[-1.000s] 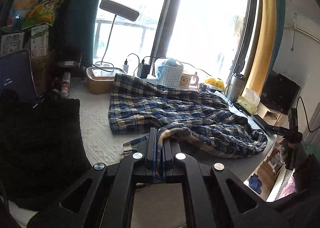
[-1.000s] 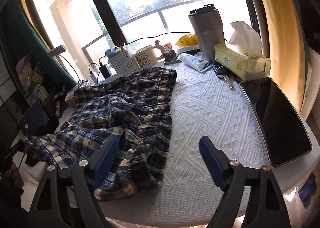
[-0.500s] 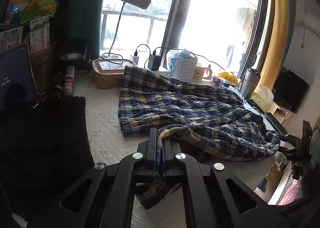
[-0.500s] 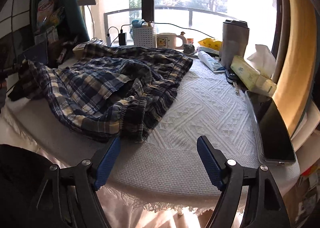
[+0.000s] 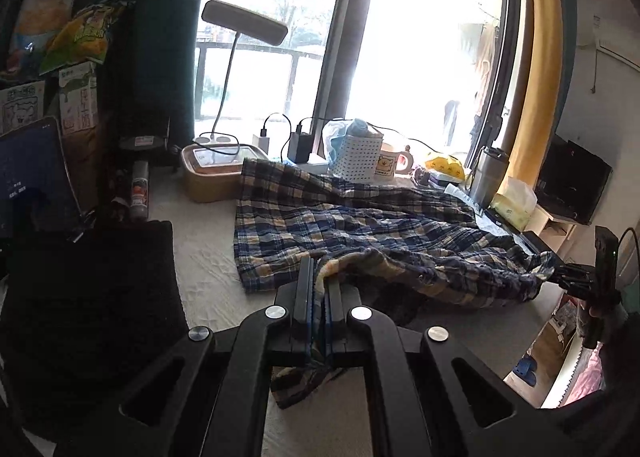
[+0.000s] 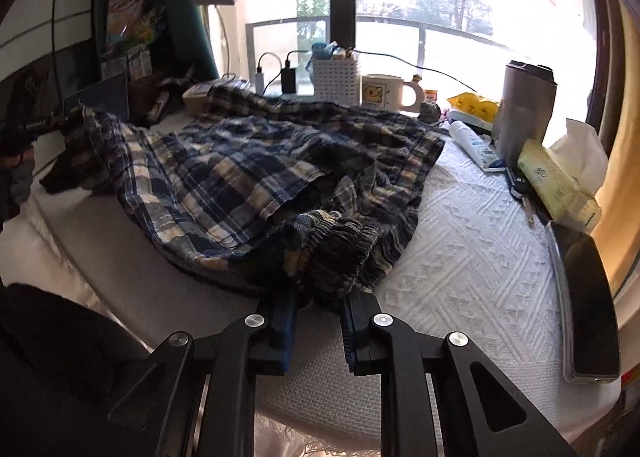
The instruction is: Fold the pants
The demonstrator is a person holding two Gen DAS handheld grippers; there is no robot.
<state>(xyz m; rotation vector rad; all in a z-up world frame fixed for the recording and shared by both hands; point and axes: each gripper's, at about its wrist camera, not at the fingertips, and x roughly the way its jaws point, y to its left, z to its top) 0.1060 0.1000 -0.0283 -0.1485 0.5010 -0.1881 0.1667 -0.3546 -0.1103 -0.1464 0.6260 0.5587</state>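
Now, from the left wrist, the left gripper (image 5: 319, 289) stays clamped on a hem of the single pair of plaid pants (image 5: 360, 233) spread across the desk (image 5: 200, 257).

From the right wrist, the right gripper (image 6: 319, 305), wide a second ago, has narrowed around the bunched waistband. Both ends look held, so a fold can begin. One mug (image 6: 386, 92), one tumbler (image 6: 524, 109).

home | window desk w/ mug (image 6: 383, 92), tissue box (image 6: 558, 185), snack bags (image 5: 76, 37)
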